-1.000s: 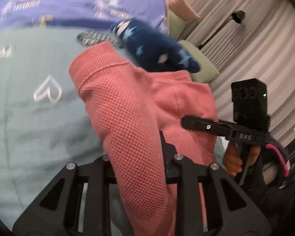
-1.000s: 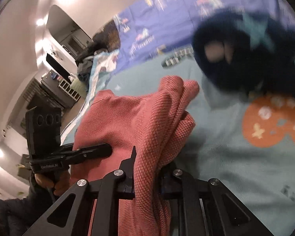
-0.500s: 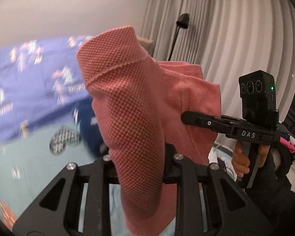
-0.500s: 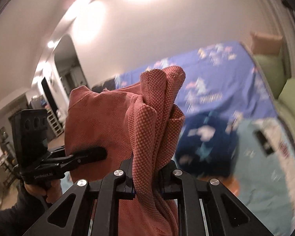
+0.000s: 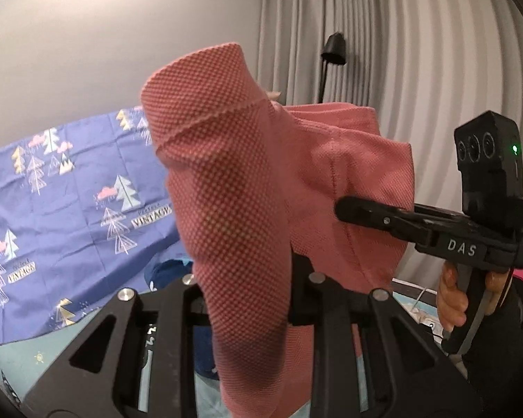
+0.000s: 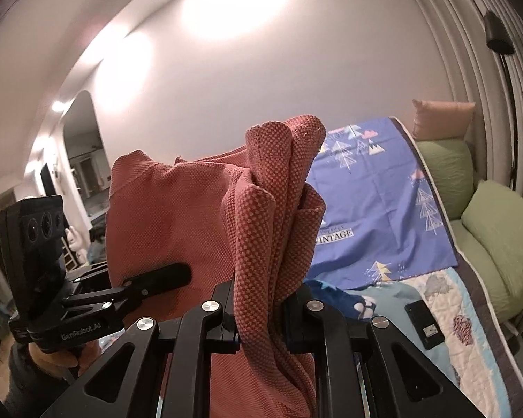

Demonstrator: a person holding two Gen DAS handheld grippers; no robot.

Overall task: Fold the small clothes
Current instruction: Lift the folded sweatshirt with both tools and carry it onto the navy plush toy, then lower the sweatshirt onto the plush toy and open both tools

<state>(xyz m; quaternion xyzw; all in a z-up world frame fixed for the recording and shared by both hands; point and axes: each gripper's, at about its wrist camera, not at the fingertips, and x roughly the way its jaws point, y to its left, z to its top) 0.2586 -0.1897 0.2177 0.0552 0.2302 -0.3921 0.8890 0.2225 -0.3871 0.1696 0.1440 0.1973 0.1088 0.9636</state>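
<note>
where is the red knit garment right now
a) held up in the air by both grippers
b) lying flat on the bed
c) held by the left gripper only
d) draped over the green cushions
a: the red knit garment is clamped by the left gripper and by the right gripper, hanging between them above the bed.

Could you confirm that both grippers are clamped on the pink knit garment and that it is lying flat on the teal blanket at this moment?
One detail is off: the pink knit garment is not lying flat on the teal blanket; it hangs in the air, as the right wrist view shows. Both the left gripper and the right gripper are indeed clamped on it.
</note>
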